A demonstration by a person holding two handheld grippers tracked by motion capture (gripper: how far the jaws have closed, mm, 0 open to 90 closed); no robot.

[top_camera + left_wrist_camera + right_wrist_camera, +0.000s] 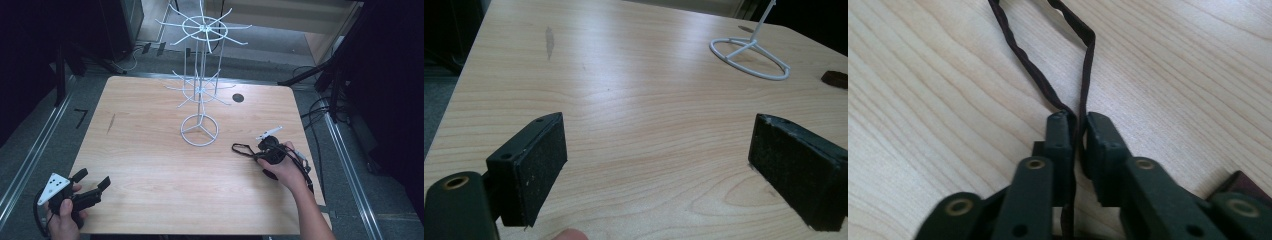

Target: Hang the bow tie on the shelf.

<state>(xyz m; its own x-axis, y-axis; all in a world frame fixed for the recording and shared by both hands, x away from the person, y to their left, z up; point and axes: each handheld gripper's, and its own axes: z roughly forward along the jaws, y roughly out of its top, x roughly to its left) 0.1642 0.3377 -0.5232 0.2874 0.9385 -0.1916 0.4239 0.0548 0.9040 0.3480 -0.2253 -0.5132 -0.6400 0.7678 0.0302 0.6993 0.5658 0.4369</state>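
Strap (1048, 85): thin dark band, looped, pinched between the pads of the right gripper (1077, 131). Jaws closed down to the strap's thickness, both runs of the loop meeting at the pinch point. In the high view the loop (243, 149) lies flat on the table (150, 165), extending from the right gripper (256, 155) toward the stand, right of centre near the table's right side. Fabric looks soft, slightly wavy along its edges, matte.

Left gripper (654, 160): jaws wide apart, nothing between them, pads clear of any object. Pads are black, rectangular, rough-textured foam or rubber. In the high view it sits at the near left corner of the table (91, 181), held in the left hand (65, 215), grey triangular plate on top.

Wire stand (200, 75): white, thin rod, ring base with three spokes, two tiers of radial arms. Stands at centre back, well apart from both grippers.

Table: light wood-grain laminate, smooth, rounded corners, a small dark round spot (238, 98) just right of the stand.
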